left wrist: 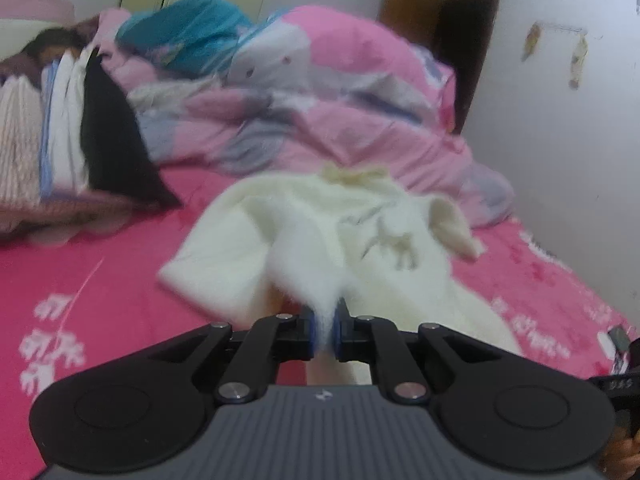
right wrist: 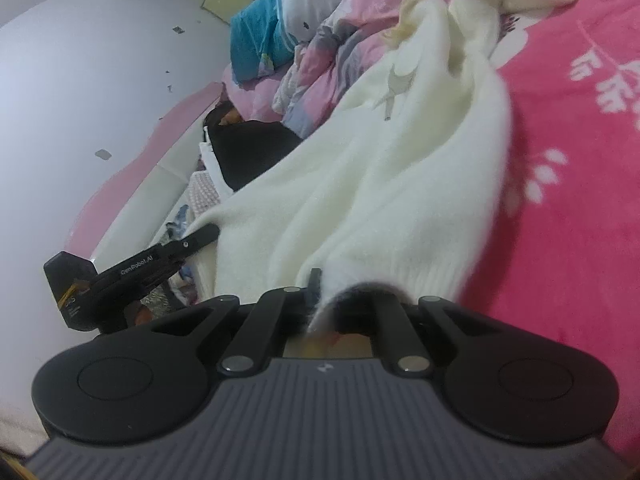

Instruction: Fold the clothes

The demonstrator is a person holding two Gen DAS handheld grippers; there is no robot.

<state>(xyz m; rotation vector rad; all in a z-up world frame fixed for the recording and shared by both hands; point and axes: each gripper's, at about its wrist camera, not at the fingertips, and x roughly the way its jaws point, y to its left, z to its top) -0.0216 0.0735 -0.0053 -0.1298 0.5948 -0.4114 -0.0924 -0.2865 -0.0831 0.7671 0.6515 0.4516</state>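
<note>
A cream sweater point(left wrist: 320, 232) is spread over a bright pink sheet point(left wrist: 100, 280) printed with white leaves, on a bed. In the left wrist view, the left gripper point(left wrist: 325, 328) is closed on a tuft of the sweater's fuzzy edge, pinched between two blue-padded fingers point(left wrist: 308, 330). The fabric is drawn up from the sheet toward the jaws, with a sleeve point(left wrist: 456, 228) flopped to the right and a small grey animal motif point(left wrist: 394, 242) seen on the chest. In the right wrist view, the right gripper point(right wrist: 320, 292) is clamped on the ribbed hem point(right wrist: 424, 276), which is draped over its right finger and hides it. Behind the sweater, a rumpled pink quilt point(left wrist: 320, 92) is heaped, with a teal cloth point(left wrist: 188, 28) on top. A stack of folded clothes point(left wrist: 60, 136) is seen at the left, topped by a black piece. The picture is blurred.
</note>
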